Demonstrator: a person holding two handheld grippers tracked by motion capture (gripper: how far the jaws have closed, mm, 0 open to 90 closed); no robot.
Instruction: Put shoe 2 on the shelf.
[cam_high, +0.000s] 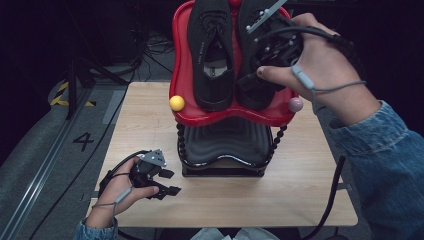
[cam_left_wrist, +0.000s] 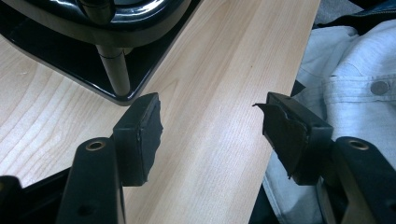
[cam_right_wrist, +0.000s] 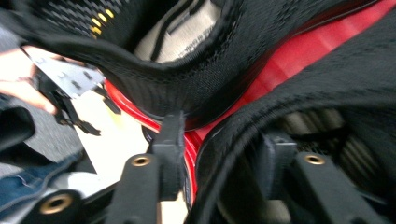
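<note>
**Visitor:** Wood is what I feel under my palm. What stands on it?

**Onlooker:** Pale wood, yes, a small table (cam_high: 300, 190). At its twelve o'clock stands a two-tier shoe rack: a glossy red upper tray (cam_high: 182, 80) with a yellow ball (cam_high: 176, 103) and a pink ball (cam_high: 295, 104) at its near corners, above a black lower tray (cam_high: 225, 145). Two black knit sneakers lie side by side on the red tray, toes pointing away.

**Visitor:** And the hands?

**Onlooker:** The right gripper (cam_right_wrist: 219, 144) is on the right sneaker (cam_high: 252, 92); one jaw sits inside the heel opening, the other outside in the gap beside the left sneaker (cam_high: 212, 55), clasping the collar. The left gripper (cam_high: 167, 182) rests at seven o'clock on the table, jaws spread wide apart with nothing between them.
</note>
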